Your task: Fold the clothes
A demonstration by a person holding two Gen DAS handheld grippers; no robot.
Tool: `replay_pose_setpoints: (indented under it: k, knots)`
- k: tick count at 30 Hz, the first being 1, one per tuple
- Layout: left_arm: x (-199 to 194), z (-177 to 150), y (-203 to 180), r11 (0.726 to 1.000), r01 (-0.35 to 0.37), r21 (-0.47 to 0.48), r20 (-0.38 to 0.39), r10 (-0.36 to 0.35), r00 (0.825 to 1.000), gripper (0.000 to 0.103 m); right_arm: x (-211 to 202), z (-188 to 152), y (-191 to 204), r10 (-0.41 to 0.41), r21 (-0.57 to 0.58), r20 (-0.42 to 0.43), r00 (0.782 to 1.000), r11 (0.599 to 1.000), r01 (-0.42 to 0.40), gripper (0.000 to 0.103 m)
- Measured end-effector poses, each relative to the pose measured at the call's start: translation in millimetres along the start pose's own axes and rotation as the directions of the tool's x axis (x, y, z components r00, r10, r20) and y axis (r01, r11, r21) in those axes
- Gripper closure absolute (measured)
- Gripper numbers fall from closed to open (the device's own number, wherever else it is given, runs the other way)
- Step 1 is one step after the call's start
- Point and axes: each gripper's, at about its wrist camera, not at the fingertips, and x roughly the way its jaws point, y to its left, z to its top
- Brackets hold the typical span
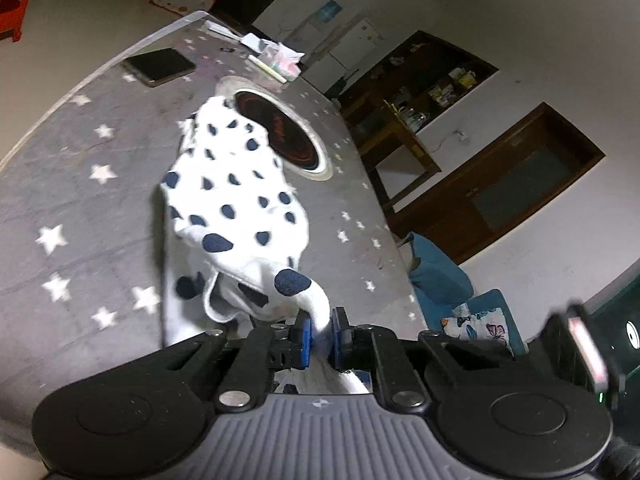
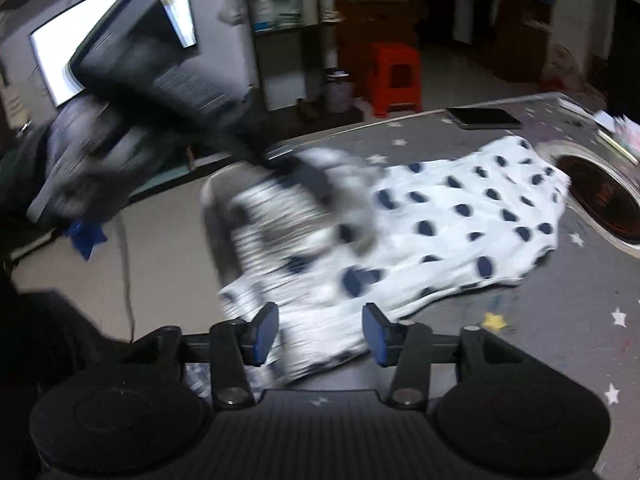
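Observation:
A white garment with navy dots (image 1: 236, 184) lies stretched over the grey star-print table (image 1: 72, 184). My left gripper (image 1: 322, 334) is shut on a bunched corner of it, lifted slightly off the table. In the right wrist view the garment (image 2: 460, 216) spreads toward the round hob, and the left gripper (image 2: 320, 188) shows as a dark blur over its near-left part. My right gripper (image 2: 320, 334) is open just above the garment's near edge. Cloth shows between its blue pads (image 2: 266, 334), but they do not press on it.
A round black hob (image 1: 280, 132) with a metal rim is set into the table; the garment's far end overlaps it. A dark phone (image 1: 158, 66) and papers (image 1: 280, 58) lie at the far side. A blue cushioned seat (image 1: 440, 276) and a red stool (image 2: 394, 80) stand beyond the table's edges.

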Motion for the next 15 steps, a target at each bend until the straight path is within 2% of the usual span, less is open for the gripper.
replay_pose_setpoints:
  k: [4,8,11,13,15]
  knots:
    - [7.1,1.8,-14.8,1.000,0.015,0.027,0.003,-0.015,1.000,0.091,6.4,-4.9,23.0,-0.051,-0.041,0.043,0.998,0.998,0.053,0.047]
    - [6.5,-1.8,-16.9,0.999,0.027,0.024,0.007,-0.027,1.000,0.091,18.5,-5.8,36.0,-0.179,-0.064,0.098,0.979,0.981,0.185,0.047]
    - [1.4,-5.1,-9.3,1.000,0.025,0.014,0.003,-0.025,1.000,0.091,27.3,-8.9,42.4,-0.251,-0.094,0.084,0.964,0.961,0.259,0.059]
    - [-2.8,-9.3,-1.4,1.000,0.017,0.008,-0.007,-0.017,1.000,0.091,28.4,-12.2,44.9,-0.281,-0.122,0.054,0.958,0.951,0.285,0.079]
    - [-6.3,-17.0,9.3,1.000,0.004,0.002,-0.028,-0.004,1.000,0.091,27.5,-16.2,47.1,-0.307,-0.142,0.023,0.951,0.941,0.307,0.085]
